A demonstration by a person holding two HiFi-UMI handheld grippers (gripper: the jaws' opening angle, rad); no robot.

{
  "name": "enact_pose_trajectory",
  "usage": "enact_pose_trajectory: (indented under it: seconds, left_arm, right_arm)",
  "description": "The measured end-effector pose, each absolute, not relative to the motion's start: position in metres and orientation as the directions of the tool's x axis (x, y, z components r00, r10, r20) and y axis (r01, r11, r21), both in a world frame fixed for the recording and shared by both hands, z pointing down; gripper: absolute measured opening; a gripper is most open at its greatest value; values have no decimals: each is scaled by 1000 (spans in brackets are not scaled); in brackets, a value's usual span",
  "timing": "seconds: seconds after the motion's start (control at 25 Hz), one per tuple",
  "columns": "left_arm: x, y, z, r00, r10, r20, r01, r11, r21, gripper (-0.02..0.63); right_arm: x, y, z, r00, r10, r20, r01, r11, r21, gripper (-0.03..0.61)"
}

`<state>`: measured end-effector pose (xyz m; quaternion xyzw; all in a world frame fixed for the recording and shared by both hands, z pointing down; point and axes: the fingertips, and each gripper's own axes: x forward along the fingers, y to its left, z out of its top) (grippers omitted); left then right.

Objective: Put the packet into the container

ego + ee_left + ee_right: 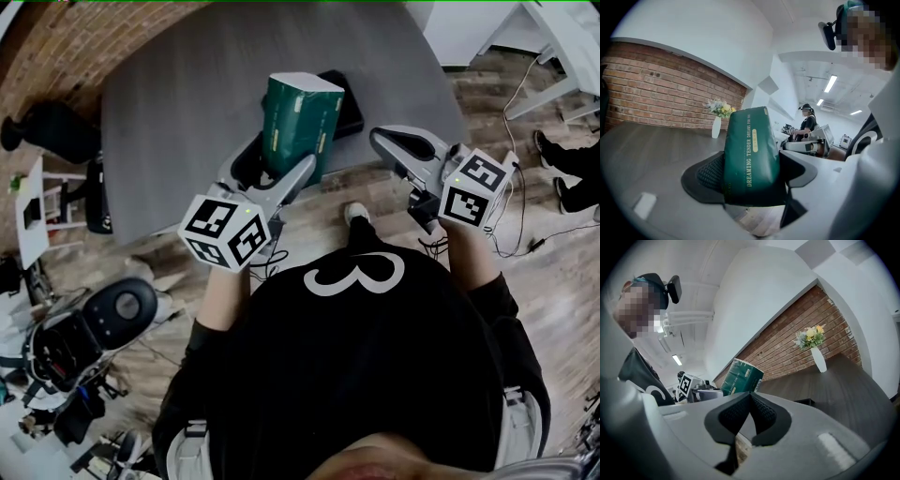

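A dark green soft packet (300,122) with gold print stands upright, and my left gripper (278,161) is shut on its lower part, holding it above the near edge of the grey table (178,112). In the left gripper view the packet (750,150) fills the space between the black pads (708,174). Just behind the packet, a low black container (349,105) lies on the table, mostly hidden by it. My right gripper (398,145) hovers off the table's near right edge, shut with nothing in it; its pads (764,416) meet at the tips.
At the table's far end a white vase of flowers (716,125) stands before a brick wall. Another person (806,124) works in the background. On the wooden floor, cables (525,234) trail at right and black equipment (89,328) sits at left.
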<state>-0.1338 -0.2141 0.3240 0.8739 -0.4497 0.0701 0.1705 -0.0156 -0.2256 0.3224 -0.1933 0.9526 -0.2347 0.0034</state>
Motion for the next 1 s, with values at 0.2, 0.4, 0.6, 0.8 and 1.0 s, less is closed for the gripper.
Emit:
enact_pose_trajectory:
  seconds: [0.2, 0.4, 0.6, 0.8, 1.0]
  left_arm:
    - [-132, -247, 323, 585, -753, 302, -810, -562, 169, 383]
    - [-137, -273, 327, 578, -742, 340, -807, -581, 103, 383]
    - [-133, -292, 337, 615, -690, 381, -758, -650, 47, 383]
    - [-131, -299, 357, 623, -619, 479, -668, -739, -87, 382]
    - [-133, -304, 378, 627, -566, 536, -588, -795, -152, 382]
  right_arm:
    - [-11, -248, 328, -928, -361, 91, -361, 815, -454, 1]
    - [-8, -266, 329, -931, -354, 94, -356, 817, -453, 2]
    - [-6, -281, 332, -937, -340, 78, -333, 804, -492, 2]
    - [-9, -290, 336, -937, -342, 73, -327, 780, -533, 2]
    - [-6, -293, 347, -930, -353, 100, -348, 762, -547, 2]
